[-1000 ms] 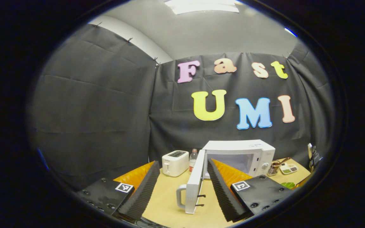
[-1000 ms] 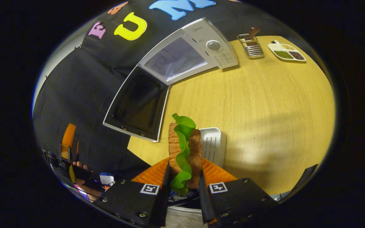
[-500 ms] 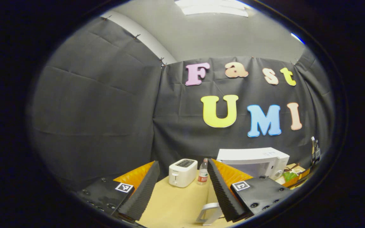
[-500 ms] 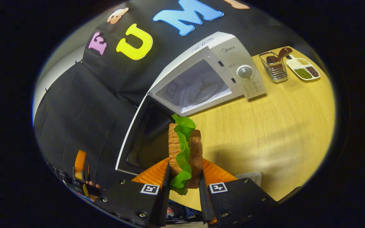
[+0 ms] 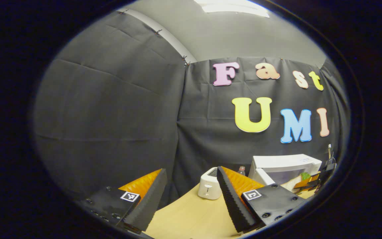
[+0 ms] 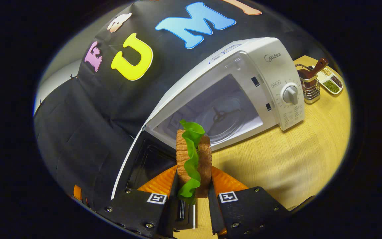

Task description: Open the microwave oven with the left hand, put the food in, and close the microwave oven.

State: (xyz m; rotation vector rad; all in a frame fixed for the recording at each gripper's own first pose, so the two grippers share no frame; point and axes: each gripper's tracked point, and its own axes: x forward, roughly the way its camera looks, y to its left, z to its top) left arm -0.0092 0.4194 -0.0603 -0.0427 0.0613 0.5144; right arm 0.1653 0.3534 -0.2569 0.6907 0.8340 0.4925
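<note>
In the right gripper view my right gripper (image 6: 192, 186) is shut on a sandwich (image 6: 193, 159) of two brown bread slices with green lettuce, held on edge just in front of the white microwave oven (image 6: 244, 86). Its door (image 6: 141, 162) stands swung open to the left, and the glass turntable (image 6: 224, 119) shows inside the cavity. In the left gripper view my left gripper (image 5: 191, 199) is open with nothing between its fingers, raised above the table's left part. The microwave oven (image 5: 287, 164) lies far right there, with the sandwich (image 5: 305, 176) and the other gripper (image 5: 323, 174) at its opening.
A white toaster (image 5: 208, 187) and a water bottle (image 5: 241, 170) stand left of the microwave. Right of it are a wire basket with utensils (image 6: 308, 84) and a white dish of beans (image 6: 332, 83). The wooden table (image 6: 297, 159) spreads under the right gripper.
The right gripper has carried the sandwich forward from above the table up to the microwave's opening. The left gripper has swung left and drawn away from the open door.
</note>
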